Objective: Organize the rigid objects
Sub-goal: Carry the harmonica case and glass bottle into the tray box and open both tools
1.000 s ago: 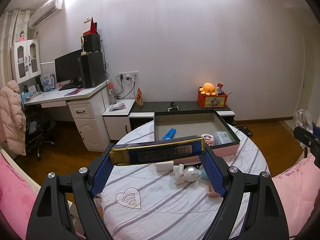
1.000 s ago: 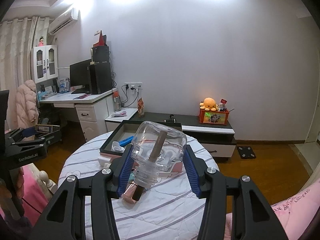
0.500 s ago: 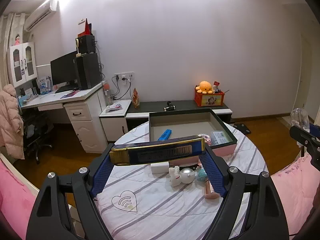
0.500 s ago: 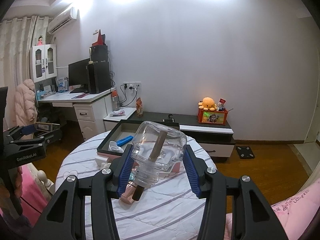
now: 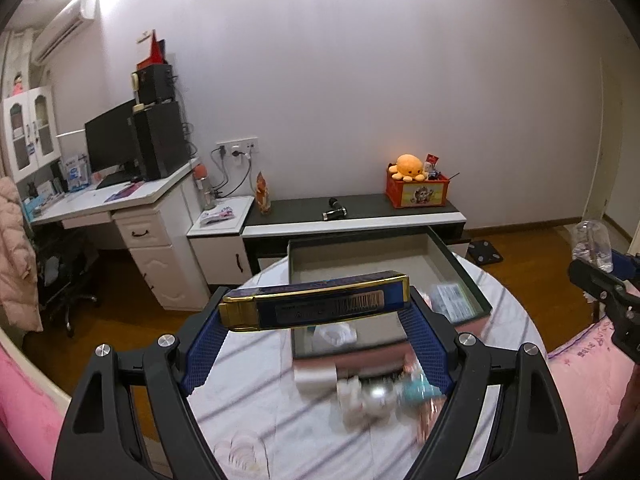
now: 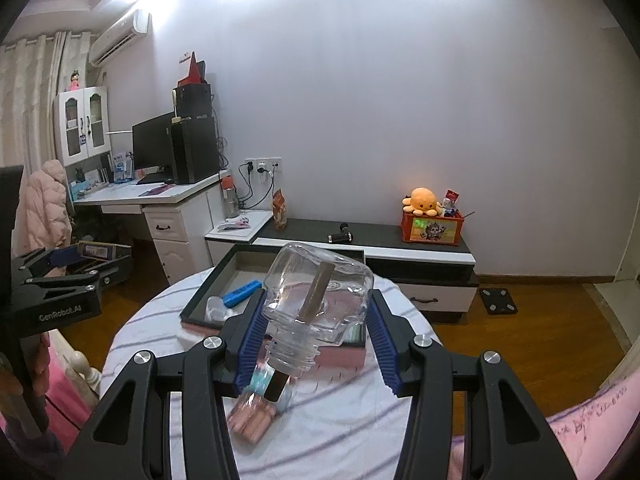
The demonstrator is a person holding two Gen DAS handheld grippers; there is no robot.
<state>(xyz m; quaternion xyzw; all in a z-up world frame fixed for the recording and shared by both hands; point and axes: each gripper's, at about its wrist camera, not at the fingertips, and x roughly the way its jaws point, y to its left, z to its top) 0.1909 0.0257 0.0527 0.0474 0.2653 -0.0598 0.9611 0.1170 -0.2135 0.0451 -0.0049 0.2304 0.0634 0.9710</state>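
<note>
Above the round table (image 6: 360, 432), both grippers carry loads.

Left gripper (image 5: 316, 320) clamps a long blue-and-gold box (image 5: 316, 305) crosswise between its pads, held in the air over the near edge of the open dark tray (image 5: 464, 276). Right gripper (image 6: 316, 332) is closed on a clear glass jar (image 6: 320, 300), tilted with its threaded mouth toward the camera and a brown stick inside, in front of the tray, where a blue item (image 6: 241, 293) lies.

The left gripper (image 5: 316, 326) clamps a glossy blue box (image 5: 316, 304) with shiny gold foil edging. The right gripper (image 6: 316, 336) grips a clear, smooth glass bottle (image 6: 320, 296). Both have matt black plastic arms, ribbed blue pads (image 5: 426, 344) and bright metal screws. The table (image 6: 340, 432) wears striped white cloth; at twelve o'clock sits a matt dark tray (image 5: 460, 276). The floor (image 6: 540, 320) is polished wood.
</note>
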